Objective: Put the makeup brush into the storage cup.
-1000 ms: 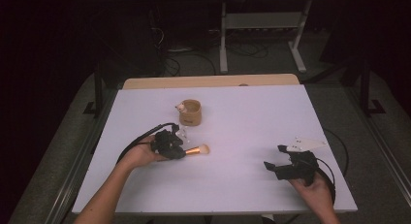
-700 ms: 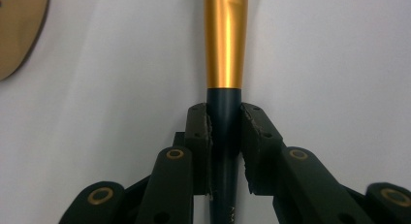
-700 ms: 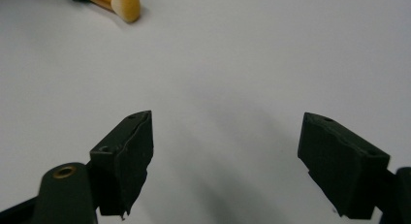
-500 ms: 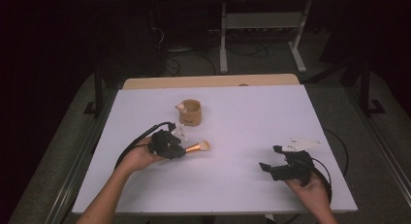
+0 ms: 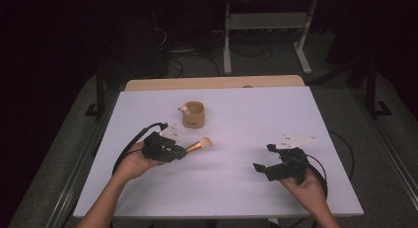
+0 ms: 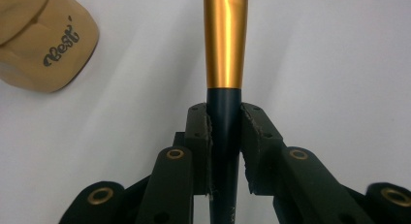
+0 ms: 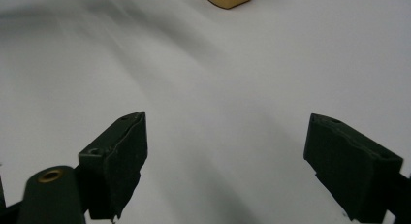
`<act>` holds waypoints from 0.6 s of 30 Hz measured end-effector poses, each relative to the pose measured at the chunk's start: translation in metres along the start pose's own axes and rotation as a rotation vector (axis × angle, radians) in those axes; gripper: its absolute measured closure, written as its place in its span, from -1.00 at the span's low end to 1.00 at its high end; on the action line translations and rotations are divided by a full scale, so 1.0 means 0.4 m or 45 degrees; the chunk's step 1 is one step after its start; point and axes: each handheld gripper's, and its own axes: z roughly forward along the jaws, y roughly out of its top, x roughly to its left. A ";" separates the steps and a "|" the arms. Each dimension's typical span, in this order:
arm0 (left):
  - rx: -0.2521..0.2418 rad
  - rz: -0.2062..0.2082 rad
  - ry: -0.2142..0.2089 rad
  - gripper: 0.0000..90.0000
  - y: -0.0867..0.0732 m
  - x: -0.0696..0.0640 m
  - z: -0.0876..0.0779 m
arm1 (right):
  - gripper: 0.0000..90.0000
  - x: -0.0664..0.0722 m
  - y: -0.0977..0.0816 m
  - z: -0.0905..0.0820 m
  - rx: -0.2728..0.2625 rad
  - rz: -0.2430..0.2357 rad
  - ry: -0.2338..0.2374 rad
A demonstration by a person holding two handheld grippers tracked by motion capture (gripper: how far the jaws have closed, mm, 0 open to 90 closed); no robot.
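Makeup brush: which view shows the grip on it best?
The left gripper view: the fingers press both sides of the makeup brush at its dark handle, below the gold collar. The high view shows the whole brush sticking out of the left gripper, small. The right gripper view catches it at the top edge.

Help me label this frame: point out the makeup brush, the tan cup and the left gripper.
makeup brush [image 6: 226, 44], left gripper view, gold ferrule.
tan cup [image 5: 193, 115], high view, side wall.
left gripper [image 6: 226, 136], left gripper view, between its fingers.
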 end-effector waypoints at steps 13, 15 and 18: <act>-0.132 -0.061 -0.012 0.66 -0.023 -0.018 -0.029 | -0.69 0.027 0.068 0.032 -0.006 -0.056 0.057; -0.143 -0.054 -0.011 0.66 -0.027 -0.019 -0.030 | -0.69 0.033 0.076 0.035 -0.007 -0.054 0.065; -0.156 -0.063 -0.011 0.66 -0.033 -0.024 -0.029 | -0.69 0.039 0.088 0.044 -0.008 -0.067 0.077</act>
